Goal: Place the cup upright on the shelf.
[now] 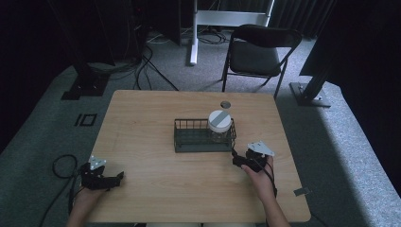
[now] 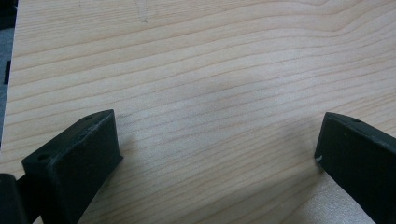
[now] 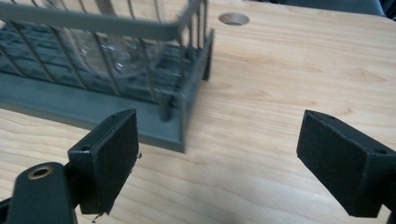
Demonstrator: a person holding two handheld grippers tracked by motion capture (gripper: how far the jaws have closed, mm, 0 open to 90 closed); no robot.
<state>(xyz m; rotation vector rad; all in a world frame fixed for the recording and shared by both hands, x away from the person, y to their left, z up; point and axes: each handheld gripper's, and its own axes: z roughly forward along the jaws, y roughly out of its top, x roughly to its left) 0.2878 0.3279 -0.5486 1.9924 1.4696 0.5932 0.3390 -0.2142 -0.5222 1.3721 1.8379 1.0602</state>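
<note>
Glass jar (image 1: 220, 126), round white lid, dark wire basket (image 1: 191, 141)

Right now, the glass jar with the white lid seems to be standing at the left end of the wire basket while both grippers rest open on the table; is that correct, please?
Not quite: the jar stands at the right end of the wire basket, as the high view shows. The rest holds: the left gripper and right gripper are both open on the table.
</note>
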